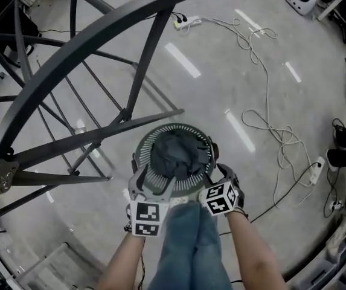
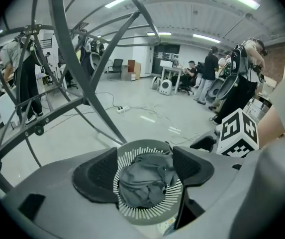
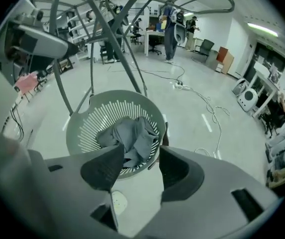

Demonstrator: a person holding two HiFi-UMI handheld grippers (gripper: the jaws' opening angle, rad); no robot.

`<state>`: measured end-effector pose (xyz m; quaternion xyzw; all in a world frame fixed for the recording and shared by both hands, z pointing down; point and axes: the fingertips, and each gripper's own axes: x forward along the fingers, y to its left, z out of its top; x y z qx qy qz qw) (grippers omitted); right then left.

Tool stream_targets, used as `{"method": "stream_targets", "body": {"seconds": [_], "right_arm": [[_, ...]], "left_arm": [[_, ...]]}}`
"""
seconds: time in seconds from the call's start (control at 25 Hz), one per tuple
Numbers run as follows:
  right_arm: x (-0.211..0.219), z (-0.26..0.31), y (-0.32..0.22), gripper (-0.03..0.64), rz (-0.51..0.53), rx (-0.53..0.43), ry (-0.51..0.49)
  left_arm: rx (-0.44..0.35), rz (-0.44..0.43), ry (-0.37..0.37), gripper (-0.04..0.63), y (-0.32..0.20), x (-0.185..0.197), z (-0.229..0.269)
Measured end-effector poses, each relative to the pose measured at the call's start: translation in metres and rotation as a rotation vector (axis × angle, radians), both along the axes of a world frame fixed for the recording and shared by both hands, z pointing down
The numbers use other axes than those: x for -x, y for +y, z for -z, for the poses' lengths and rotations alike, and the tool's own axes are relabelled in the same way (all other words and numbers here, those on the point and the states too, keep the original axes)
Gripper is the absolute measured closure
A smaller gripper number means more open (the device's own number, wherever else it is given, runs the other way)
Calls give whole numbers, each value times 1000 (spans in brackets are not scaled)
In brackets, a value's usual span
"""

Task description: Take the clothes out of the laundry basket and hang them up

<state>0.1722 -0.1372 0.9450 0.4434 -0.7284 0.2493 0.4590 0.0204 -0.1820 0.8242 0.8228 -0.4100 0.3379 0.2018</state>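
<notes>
The clothes (image 1: 179, 153) lie as one crumpled dark grey heap inside the laundry basket (image 1: 141, 147), a round pale grey tub with slotted walls that stands on the floor (image 1: 233, 89). Nothing else can be made out in the basket.

The left hand-held gripper (image 2: 147, 169) hangs just over it with its jaws wide apart, framing the basket rim on either side, released and grasping nothing. The right hand-held gripper (image 3: 138, 163) hangs at the basket's near edge, its jaws apart with a narrower gap, also released and empty, the cloth showing beyond them. Each carries a marker cube, left (image 1: 145, 217) and right (image 1: 221, 198), printed with black-and-white square patterns.

Between the two forearms show the person's blue-jeaned legs (image 1: 191, 246). The tubes of a grey metal frame (image 1: 100, 41) arch above and to the left of the basket. A white cable (image 1: 269, 125) loops across the floor to a power strip (image 1: 185, 22).
</notes>
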Motion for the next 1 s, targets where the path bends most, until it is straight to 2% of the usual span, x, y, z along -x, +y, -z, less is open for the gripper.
{"method": "stream_targets", "body": {"seconds": [0.32, 0.52, 0.64, 0.76, 0.8, 0.84, 1.0], "right_arm": [[8, -78, -14, 394, 136, -13, 145], [19, -109, -21, 394, 282, 26, 239], [21, -132, -22, 394, 377, 69, 341], [18, -142, -36, 413, 420, 32, 430], [17, -140, -43, 495, 399, 2, 420], [15, -135, -48, 607, 356, -21, 381], [2, -99, -53, 609, 185, -21, 176]], "left_arm": [[15, 54, 11, 258, 24, 14, -54], [33, 84, -3, 267, 34, 24, -79], [33, 92, -8, 275, 35, 30, -85], [28, 107, -18, 282, 34, 39, -90], [27, 115, -20, 285, 33, 42, -91], [26, 122, -23, 290, 33, 45, -90], [16, 141, -29, 319, 30, 52, -70]]}}
